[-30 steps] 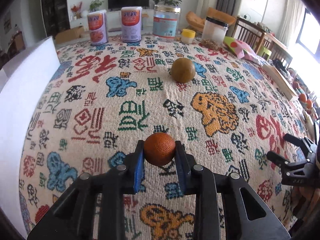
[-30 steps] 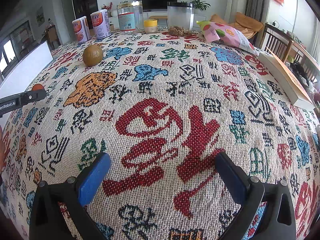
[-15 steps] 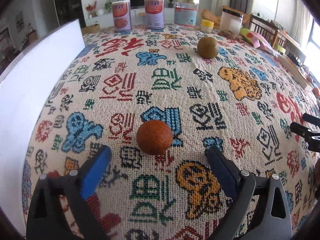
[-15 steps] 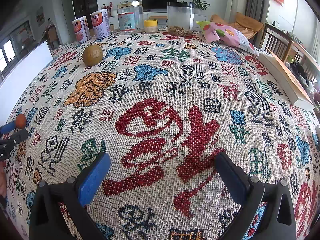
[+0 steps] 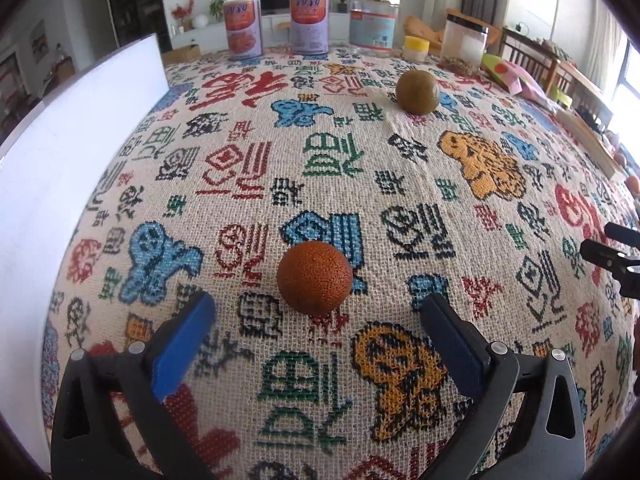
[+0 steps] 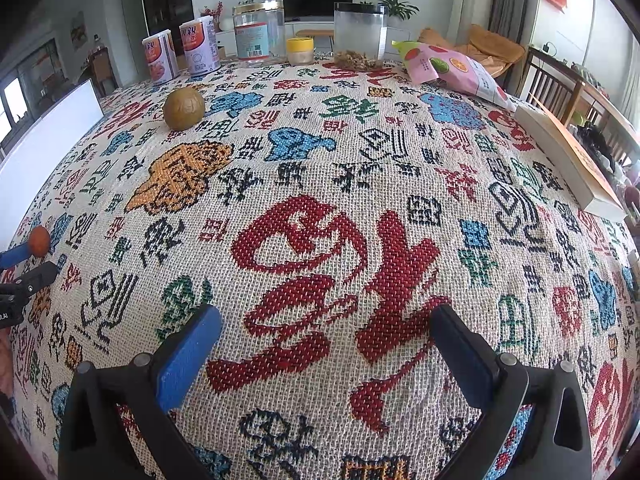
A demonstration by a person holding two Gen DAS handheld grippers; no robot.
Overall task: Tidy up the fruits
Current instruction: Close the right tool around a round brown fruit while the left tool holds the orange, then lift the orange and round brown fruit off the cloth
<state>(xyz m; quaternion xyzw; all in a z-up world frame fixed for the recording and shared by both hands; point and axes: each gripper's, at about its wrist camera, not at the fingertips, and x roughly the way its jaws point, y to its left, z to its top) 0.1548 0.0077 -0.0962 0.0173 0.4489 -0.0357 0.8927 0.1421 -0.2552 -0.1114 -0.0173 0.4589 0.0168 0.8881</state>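
In the left wrist view, the cloth-covered surface (image 5: 248,168) with woven symbols stretched toward tins and a television. The round, rough orange fruit (image 5: 315,277), showing no long axis, sat loose between the left claw (image 5: 316,332), whose jaws were opening.

In the right wrist view, the right claw (image 6: 326,340) stood wide and empty. Only here appeared a pink snack bag (image 6: 452,70); the round olive-brown fruit (image 6: 184,108) lay far left.

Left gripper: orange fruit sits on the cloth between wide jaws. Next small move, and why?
Probably back the left gripper up and away. Its jaws are opening, and the orange fruit rests on the tablecloth clear of both pads, so nothing is held. The brown-green fruit lies untouched farther off, the likely next pick. The right gripper is open over bare cloth.
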